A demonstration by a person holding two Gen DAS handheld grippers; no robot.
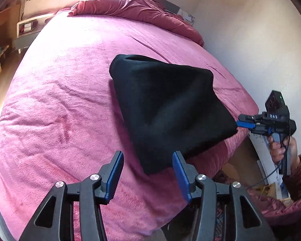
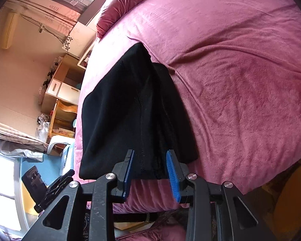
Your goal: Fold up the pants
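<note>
- The left tool is hovering with its two blue-padded fingers wide apart, just beside the near corner of the pants and holding nothing.
- The right tool is also standing with its fingers apart; the near edge of the pants is lying between them, but the pads are not pressing the cloth. In the left wrist view its tip is meeting the pants' right corner, and the grip cannot be judged from there.
- The pants are lying as one compact black bundle on the pink bed, close to the near edge of it, and they are already looking folded in several layers.
- In my judgement the step in hand is the final tidying or letting go. To do it well, both tools should be moving away low and straight, without dragging the top layer, and any loose corner should be pressed flat before leaving.
- Counting: two tools, one pair of pants, one bed, one crumpled red duvet at the far end, and one hand of the person showing on the right handle.
</note>
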